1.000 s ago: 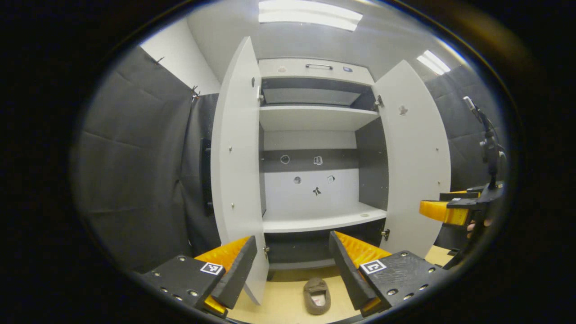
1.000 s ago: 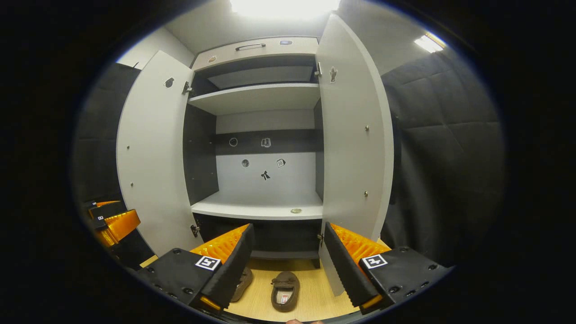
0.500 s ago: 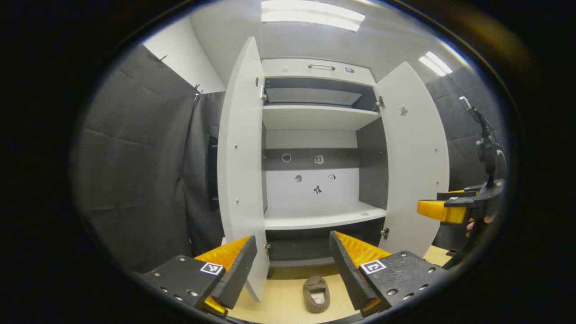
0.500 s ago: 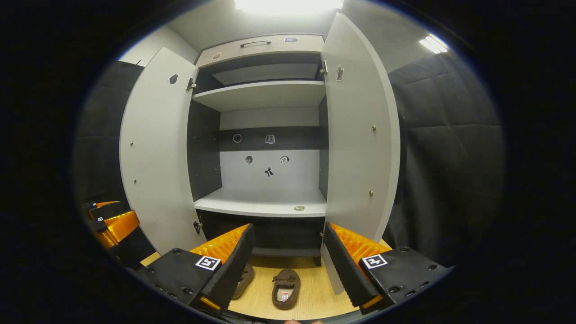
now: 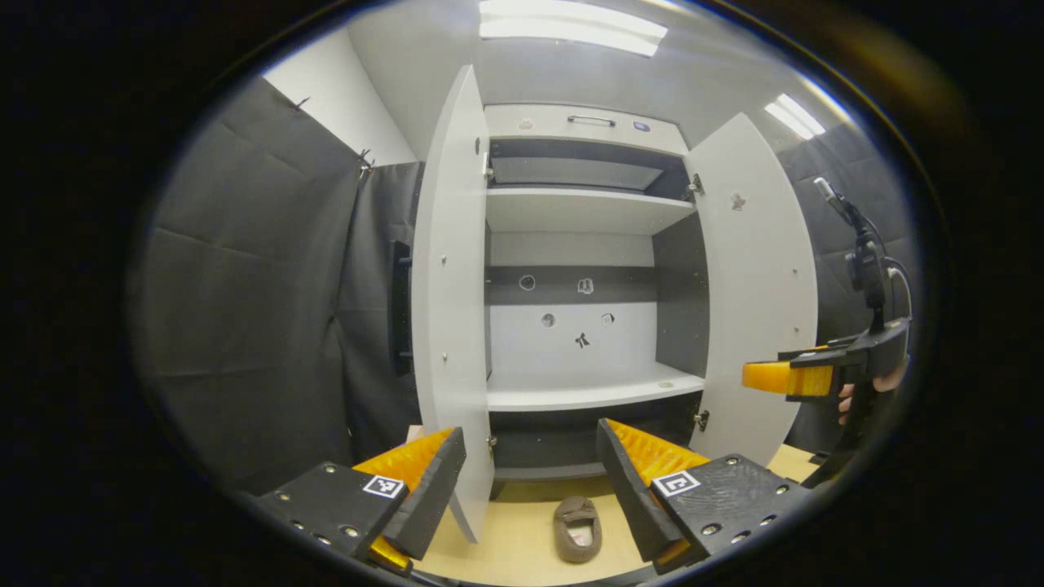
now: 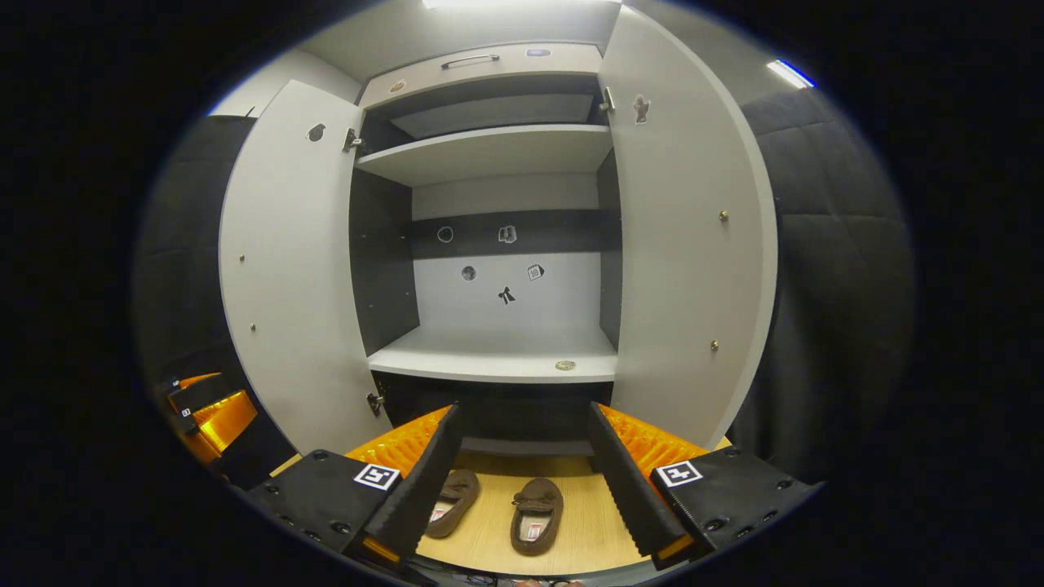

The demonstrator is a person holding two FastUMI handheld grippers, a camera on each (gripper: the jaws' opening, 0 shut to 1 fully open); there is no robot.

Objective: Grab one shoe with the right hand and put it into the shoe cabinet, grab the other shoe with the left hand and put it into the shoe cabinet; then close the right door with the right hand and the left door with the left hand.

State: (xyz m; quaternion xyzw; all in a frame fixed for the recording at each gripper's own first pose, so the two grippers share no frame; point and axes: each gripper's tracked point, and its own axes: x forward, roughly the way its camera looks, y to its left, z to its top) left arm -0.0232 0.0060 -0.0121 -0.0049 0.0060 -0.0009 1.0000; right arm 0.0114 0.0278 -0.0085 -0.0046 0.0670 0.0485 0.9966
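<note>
Bright, even light falls from above: in my left gripper view two ceiling panels (image 5: 571, 26) glare at the top and upper right, and in my right gripper view one burns white at the top edge. The cabinet's pale doors (image 6: 281, 269) bow outward toward the edges from fisheye distortion. Its bottom recess is in deep shadow. The centre is sharp; my own fingers (image 6: 416, 481) at the bottom look slightly soft.
</note>
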